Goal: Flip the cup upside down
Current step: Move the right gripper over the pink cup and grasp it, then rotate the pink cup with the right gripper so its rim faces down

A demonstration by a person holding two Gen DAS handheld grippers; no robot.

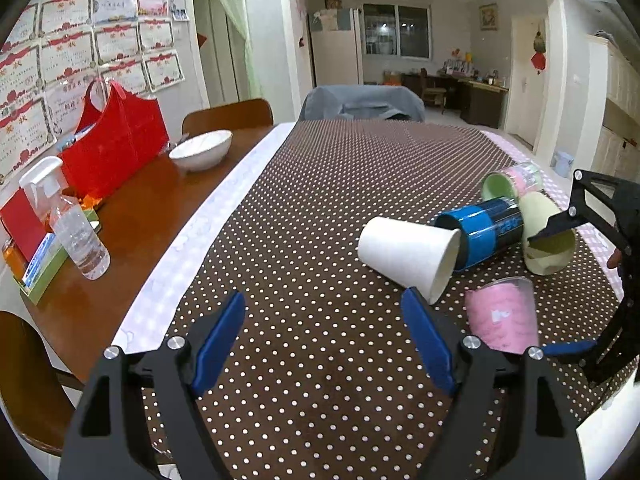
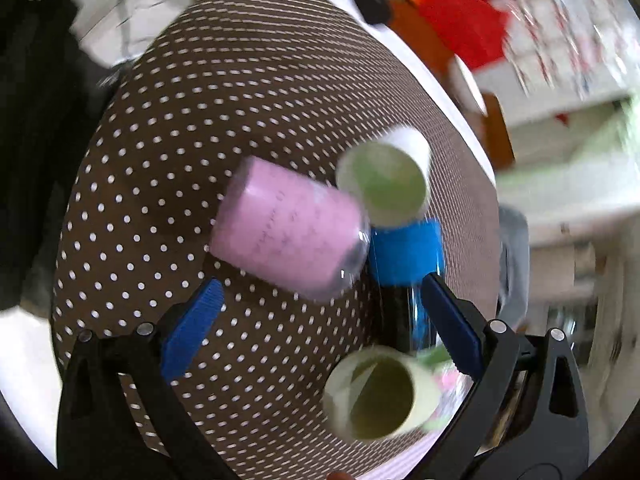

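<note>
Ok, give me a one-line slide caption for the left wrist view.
Open left gripper hovers over the polka-dot tablecloth, facing a tipped white paper cup and blue cup.

- The wooden surface (image 1: 132, 216) carries a brown polka-dot cloth (image 1: 320, 208).
- On the cloth, right: a white paper cup (image 1: 408, 258), a blue cup (image 1: 480, 232), a green cup (image 1: 548, 240) and a far pink-and-green cup (image 1: 512, 182), all on their sides.
- Near right: a pink cup (image 1: 502, 316).
- On the bare wood, left: a white bowl (image 1: 202, 149), a red bag (image 1: 114, 148), a spray bottle (image 1: 70, 220).
</note>
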